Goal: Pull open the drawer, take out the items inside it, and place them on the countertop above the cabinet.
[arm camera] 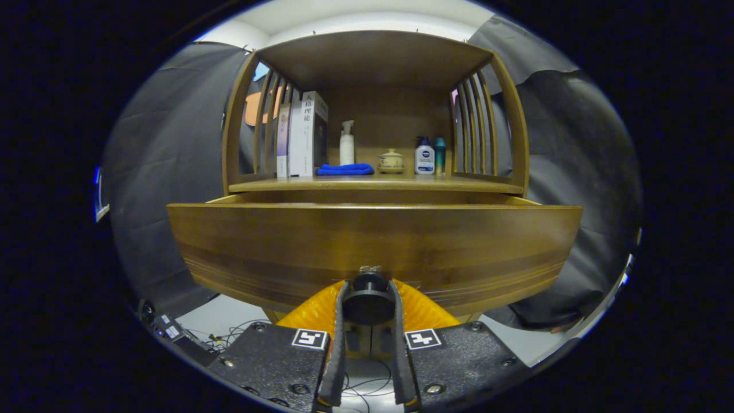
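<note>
Drawer (373,241) already pulled partway out of cabinet, front panel well fwd of table (373,184) edge above. Inside hidden behind front panel, so contents couldn't be told. Nothing taken out yet, as far as could be judged; removal + placing on table all left. Tongs (368,304) clamped on dark round knob (367,298) at bottom centre of drawer front, both fingers pressing its sides. Table carried books (301,135) at left, spray bottle (347,143), blue cloth (345,169), small lidded pot (391,161), two bottles (430,155) toward right.
</note>
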